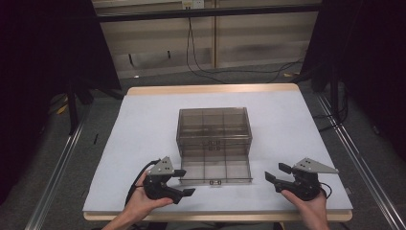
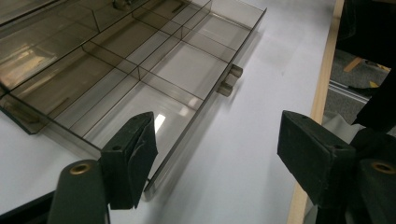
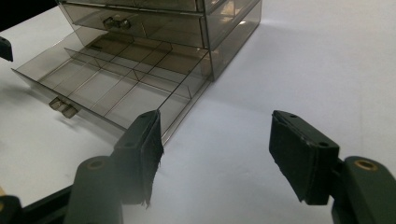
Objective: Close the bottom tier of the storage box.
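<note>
A smoke-tinted clear plastic drawer cabinet (image 1: 214, 125) stood near the middle of a white table (image 1: 143, 124), and everything here is placed relative to that cabinet. Its bottom drawer (image 1: 215, 168) was pulled fully out toward the person, flat on the tabletop, its divided compartments empty as far as the pictures showed, with a small double-knob handle (image 1: 215, 182) on the front edge. An upper drawer (image 3: 140, 23) sat closed in the cabinet, its own handle facing forward. The left gripper (image 1: 183, 182) was held just beside the open drawer's front left corner, jaws spread apart with nothing between them (the pads stood clear of the drawer wall in the left gripper view). The right gripper (image 1: 276, 175) hovered near the drawer's front right corner, a little apart from it, its jaws likewise parted and gripping nothing in the right gripper view. Judging from this, the opening of the bottom drawer seemed done, and both claws were released. What seemed left was either filling the compartments or pushing the drawer back in; the pictures could not settle which.
</note>
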The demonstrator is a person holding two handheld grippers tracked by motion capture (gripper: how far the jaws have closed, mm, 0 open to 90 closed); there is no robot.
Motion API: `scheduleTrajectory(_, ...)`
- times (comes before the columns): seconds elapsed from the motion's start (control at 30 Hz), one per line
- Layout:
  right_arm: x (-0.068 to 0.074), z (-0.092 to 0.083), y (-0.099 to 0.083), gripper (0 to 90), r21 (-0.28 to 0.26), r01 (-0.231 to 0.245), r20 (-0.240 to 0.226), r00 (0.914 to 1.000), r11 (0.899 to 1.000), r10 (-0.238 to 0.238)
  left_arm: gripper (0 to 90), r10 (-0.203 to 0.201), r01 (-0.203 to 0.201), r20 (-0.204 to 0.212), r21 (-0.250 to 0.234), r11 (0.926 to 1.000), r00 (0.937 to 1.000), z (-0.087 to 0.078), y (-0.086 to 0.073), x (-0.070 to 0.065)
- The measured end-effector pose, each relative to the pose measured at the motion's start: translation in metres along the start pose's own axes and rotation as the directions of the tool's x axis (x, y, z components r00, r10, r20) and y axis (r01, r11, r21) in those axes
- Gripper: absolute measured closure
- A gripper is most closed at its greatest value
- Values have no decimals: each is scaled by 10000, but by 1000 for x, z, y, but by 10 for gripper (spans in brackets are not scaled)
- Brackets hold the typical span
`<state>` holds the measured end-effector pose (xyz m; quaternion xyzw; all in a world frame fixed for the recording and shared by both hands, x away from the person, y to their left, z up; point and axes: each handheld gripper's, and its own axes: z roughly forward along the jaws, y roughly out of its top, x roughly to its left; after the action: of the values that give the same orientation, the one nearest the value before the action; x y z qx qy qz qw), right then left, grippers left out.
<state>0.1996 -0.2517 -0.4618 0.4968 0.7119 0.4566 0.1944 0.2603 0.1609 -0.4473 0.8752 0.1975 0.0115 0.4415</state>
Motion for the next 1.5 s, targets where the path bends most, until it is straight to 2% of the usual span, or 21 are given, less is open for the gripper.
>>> scheduleTrajectory(0.13,1,1,0,348,100,43,-31,10000,9999,-43,387,304,-304,51,79,9995,9995,3,2,-2)
scheduleTrajectory(0.4,2,4,0,330,229,133,-159,9998,9996,-130,549,524,-526,400,46,9986,9978,7,12,-5)
scheduleTrajectory(0.43,2,5,0,330,220,144,-160,9998,9997,-141,561,492,-490,296,-78,9988,9984,9,13,-6)
scheduleTrajectory(0.5,2,5,1,330,216,160,-160,9997,9996,-157,565,504,-502,269,-53,9987,9984,9,14,-6)
scheduleTrajectory(0.57,2,5,0,327,218,182,-190,9997,9996,-178,564,528,-528,50,32,9986,9986,12,17,-7)
scheduleTrajectory(0.63,2,5,0,311,227,203,-207,9996,9995,-198,567,523,-524,119,94,9986,9986,13,19,-5)
scheduleTrajectory(0.7,3,7,0,258,381,233,-217,9995,9990,-225,641,526,-527,84,36,9986,9986,15,20,-5)
scheduleTrajectory(0.73,4,7,0,244,395,221,-182,9996,9990,-214,662,738,-738,12,133,9972,9973,16,22,-5)
scheduleTrajectory(0.87,5,8,1,233,372,305,-257,9992,9988,-295,699,956,-956,5,170,9953,9954,18,27,-3)
scheduleTrajectory(0.9,6,8,1,232,376,315,-271,9992,9988,-305,719,909,-909,44,83,9958,9959,19,28,-4)
scheduleTrajectory(0.93,6,8,1,227,398,296,-296,9992,9988,-284,754,1130,-1131,75,173,9934,9936,21,31,-3)
scheduleTrajectory(1.0,6,8,1,227,396,297,-303,9991,9988,-285,766,1103,-1104,60,133,9938,9939,23,33,-4)
scheduleTrajectory(1.07,6,7,1,227,388,319,-344,9989,9987,-306,797,1175,-1176,136,101,9930,9930,26,37,-4)
scheduleTrajectory(1.1,6,7,1,228,369,311,-344,9990,9988,-298,809,1304,-1308,163,240,9911,9913,26,38,-3)
scheduleTrajectory(1.13,6,7,1,235,377,357,-367,9987,9987,-343,827,1326,-1333,347,211,9908,9906,31,39,-3)
scheduleTrajectory(1.27,7,9,2,237,428,404,-431,9983,9983,-386,886,1347,-1368,472,436,9896,9898,40,41,-1)
scheduleTrajectory(1.37,8,10,2,236,462,454,-441,9981,9979,-434,900,1459,-1488,542,546,9874,9878,43,42,-3)
scheduleTrajectory(1.4,8,10,2,236,489,456,-461,9980,9978,-434,900,1588,-1632,783,533,9852,9842,45,45,-4)
scheduleTrajectory(1.43,8,10,2,236,492,449,-435,9981,9978,-428,900,1684,-1729,789,544,9834,9826,46,46,-5)
scheduleTrajectory(1.5,8,9,2,237,472,441,-452,9981,9979,-420,900,1652,-1702,868,530,9840,9824,47,47,-6)
